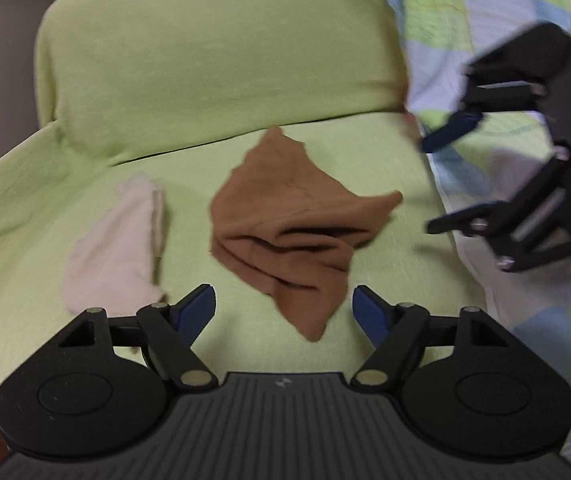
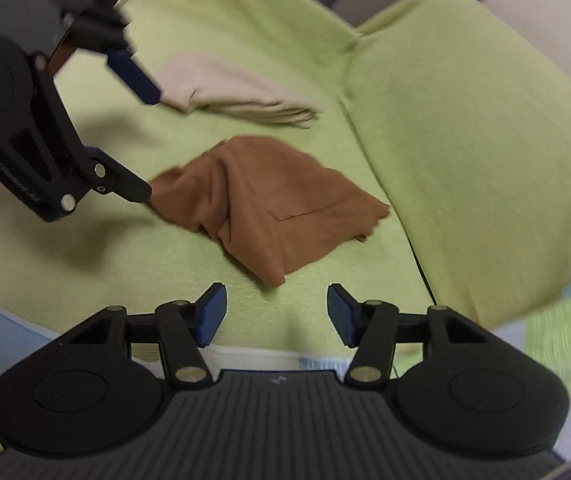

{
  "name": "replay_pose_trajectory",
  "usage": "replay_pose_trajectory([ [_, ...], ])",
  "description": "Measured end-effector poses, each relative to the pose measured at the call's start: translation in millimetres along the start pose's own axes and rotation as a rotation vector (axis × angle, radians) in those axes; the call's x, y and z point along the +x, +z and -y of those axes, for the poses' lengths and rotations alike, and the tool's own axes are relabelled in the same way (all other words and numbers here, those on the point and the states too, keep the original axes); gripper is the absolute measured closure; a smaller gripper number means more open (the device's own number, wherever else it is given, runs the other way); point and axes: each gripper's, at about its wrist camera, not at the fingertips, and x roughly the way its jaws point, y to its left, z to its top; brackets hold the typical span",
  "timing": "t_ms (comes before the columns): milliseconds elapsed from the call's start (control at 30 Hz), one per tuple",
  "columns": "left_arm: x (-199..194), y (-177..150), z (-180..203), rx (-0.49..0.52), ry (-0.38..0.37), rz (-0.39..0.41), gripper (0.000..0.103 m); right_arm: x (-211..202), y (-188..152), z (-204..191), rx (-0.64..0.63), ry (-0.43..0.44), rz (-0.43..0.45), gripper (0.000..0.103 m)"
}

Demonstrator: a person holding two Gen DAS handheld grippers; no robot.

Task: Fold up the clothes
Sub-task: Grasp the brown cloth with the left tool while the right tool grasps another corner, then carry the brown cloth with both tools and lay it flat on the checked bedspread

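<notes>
So the biggest thing here is the sofa (image 1: 213, 60), draped in a lime-green cover, and the seat cushion is basically the folding surface. A checked blue-and-green blanket (image 1: 465, 12) hangs off at about 1 o'clock in the left wrist view, out of the way.

On the seat sits the brown garment (image 1: 289, 224), dead centre, crumpled into a rough diamond with layered folds toward its near tip. Not neat yet, so I'd guess that's the piece being worked on. The beige cloth (image 1: 117, 248) lies at roughly 9 o'clock from it, apart, looking flatter and already stacked, probably a finished one parked aside.

Left gripper (image 1: 284, 312) is at 6 o'clock, jaws apart with nothing pinched; the brown tip pokes just between the pads without being squeezed. Right gripper (image 2: 277, 312) has its jaws parted too and is empty, with bare green cover between them and the garment's corner at 12 o'clock just ahead.

Looks like both are coming in from opposite sides to grab corners together.
</notes>
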Motion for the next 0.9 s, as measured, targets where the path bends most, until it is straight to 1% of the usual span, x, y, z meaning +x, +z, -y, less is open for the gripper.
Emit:
replay_pose_trajectory([
  [33,3.6,-0.6,1.4,0.005,-0.002,-0.003,0.042,7.1,1.1,-1.3,-0.02,0.008,-0.006,0.059],
  [67,6.5,0.0,2.4,0.007,-0.007,-0.005,0.048,14.3,2.8,-2.5,-0.04,0.014,-0.012,0.06],
  [133,13.1,-0.3,4.3,0.009,-0.032,-0.006,0.07,24.0,5.3,-4.4,-0.072,0.016,-0.01,0.06],
  [167,14.6,-0.1,5.6,0.014,-0.037,-0.003,0.075,26.8,5.9,-5.2,-0.077,0.018,-0.008,0.06],
  [200,16.8,-0.3,6.3,0.023,-0.045,0.003,0.088,29.6,6.5,-6.0,-0.083,0.018,-0.006,0.06],
  [233,17.7,0.4,6.2,0.026,-0.047,0.004,0.094,32.3,7.1,-6.8,-0.088,0.019,-0.005,0.066],
  [267,17.3,1.7,5.8,0.029,-0.045,0.003,0.096,35.9,7.5,-8.1,-0.099,0.023,-0.009,0.097],
  [300,15.0,3.8,3.8,0.034,-0.043,0.005,0.096,38.4,7.9,-8.9,-0.107,0.017,-0.02,0.102],
  [367,7.8,9.3,0.0,0.037,-0.034,0.023,0.097,32.2,8.3,-6.4,-0.098,-0.007,-0.01,0.103],
  [467,-12.3,24.5,-7.3,0.069,-0.021,0.062,0.097,1.0,8.6,11.9,-0.046,-0.059,0.032,0.103],
  [533,-35.8,37.0,-12.0,0.095,-0.017,0.104,0.097,-17.8,8.5,25.5,-0.006,-0.083,0.053,0.103],
  [667,-79.3,53.6,-6.2,0.147,-0.03,0.171,0.098,-82.0,2.6,51.8,0.025,-0.172,0.079,0.103],
  [733,-104.1,57.7,4.1,0.17,-0.058,0.203,0.098,-110.6,-2.9,59.8,0.048,-0.202,0.087,0.103],
  [800,-119.0,57.0,17.3,0.175,-0.099,0.209,0.098,-144.6,-13.8,64.3,0.095,-0.221,0.09,0.103],
  [867,-136.6,54.5,36.2,0.184,-0.15,0.212,0.098,-170.6,-25.9,61.2,0.123,-0.23,0.079,0.103],
  [900,-146.5,50.0,52.4,0.203,-0.174,0.211,0.098,-184.9,-36.2,53.6,0.134,-0.231,0.062,0.103],
])
